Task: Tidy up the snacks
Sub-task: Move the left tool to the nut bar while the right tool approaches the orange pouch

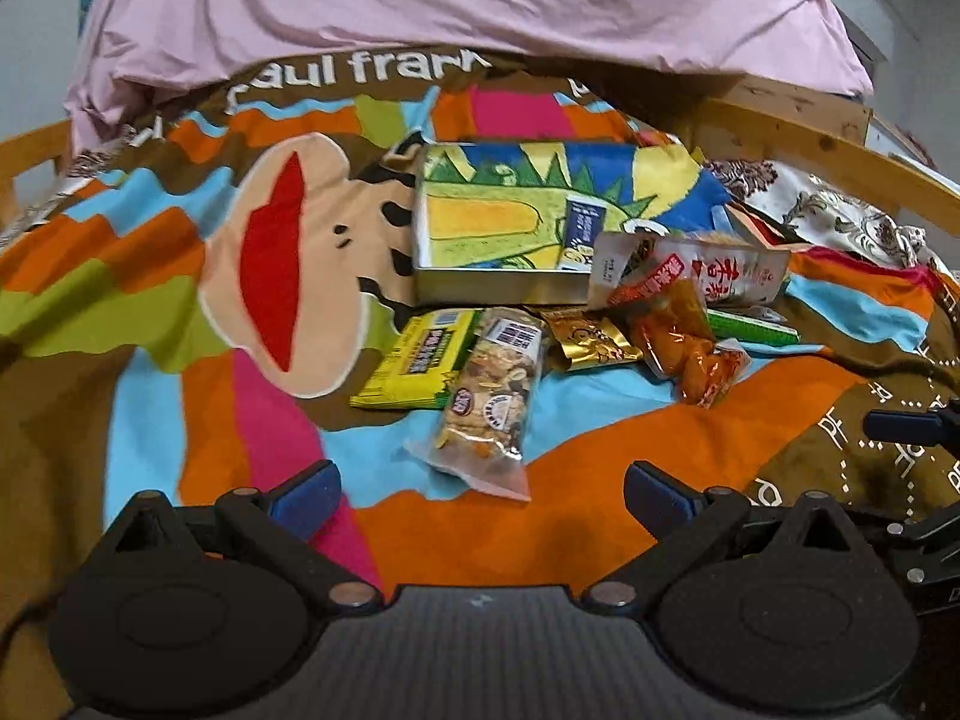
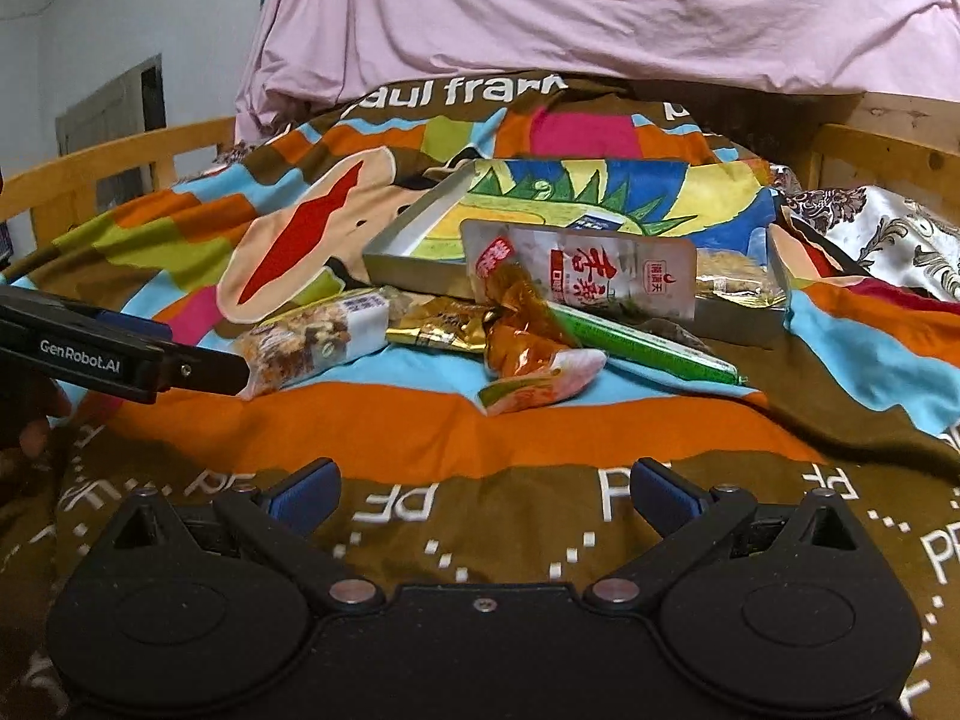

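Observation:
Several snack packets lie on a colourful bedspread in front of a shallow tin box (image 1: pixel 498 288) (image 2: pixel 414 276) with a cartoon picture inside. A clear nut bar (image 1: pixel 492 396) (image 2: pixel 312 342) lies nearest my left gripper (image 1: pixel 480 492), which is open and empty just short of it. A yellow-green pack (image 1: pixel 414 360), a gold packet (image 1: pixel 591 342) (image 2: pixel 444 324), an orange packet (image 1: pixel 690 348) (image 2: pixel 522 342), a green stick (image 2: pixel 636 342) and a white-red pouch (image 1: pixel 708 276) (image 2: pixel 600 276) lie around. My right gripper (image 2: pixel 483 492) is open and empty, farther back.
A pink quilt (image 1: pixel 468 0) (image 2: pixel 600 12) is heaped behind the box. Wooden bed rails (image 1: pixel 840 144) (image 2: pixel 120 162) run along both sides. A patterned satin cloth (image 1: pixel 828 204) (image 2: pixel 888 228) lies at the right. The left gripper's finger (image 2: pixel 180 366) reaches in from the left in the right wrist view.

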Available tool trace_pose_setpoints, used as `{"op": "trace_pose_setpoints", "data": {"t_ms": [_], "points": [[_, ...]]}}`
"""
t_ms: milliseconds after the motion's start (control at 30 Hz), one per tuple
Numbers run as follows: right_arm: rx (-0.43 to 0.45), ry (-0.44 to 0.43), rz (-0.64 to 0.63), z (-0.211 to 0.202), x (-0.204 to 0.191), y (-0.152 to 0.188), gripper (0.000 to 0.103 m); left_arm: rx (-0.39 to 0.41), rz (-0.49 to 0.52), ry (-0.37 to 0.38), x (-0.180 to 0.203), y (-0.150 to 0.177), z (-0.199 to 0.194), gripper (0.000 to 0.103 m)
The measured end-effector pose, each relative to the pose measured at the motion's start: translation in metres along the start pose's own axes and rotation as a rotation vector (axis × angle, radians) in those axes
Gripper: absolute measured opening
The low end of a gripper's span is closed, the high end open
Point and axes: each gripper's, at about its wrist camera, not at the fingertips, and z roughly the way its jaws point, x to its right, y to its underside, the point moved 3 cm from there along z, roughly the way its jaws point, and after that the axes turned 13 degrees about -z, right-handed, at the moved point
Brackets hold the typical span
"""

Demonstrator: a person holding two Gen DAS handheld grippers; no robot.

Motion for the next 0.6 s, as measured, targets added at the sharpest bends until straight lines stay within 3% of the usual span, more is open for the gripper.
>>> {"op": "trace_pose_setpoints", "data": {"t_ms": [167, 433, 600], "points": [[-0.015, -0.022, 0.021, 0.027, 0.009, -0.011, 0.102, -0.011, -0.014, 0.01, 0.0, -0.011, 0.017, 0.103], [-0.037, -0.028, 0.082, 0.061, 0.028, -0.026, 0.102, -0.125, 0.039, 0.023, 0.006, -0.019, 0.052, 0.103], [-0.09, -0.086, 0.112, 0.091, 0.036, -0.026, 0.102, -0.175, 0.035, 0.034, 0.007, -0.027, 0.071, 0.103]]}}
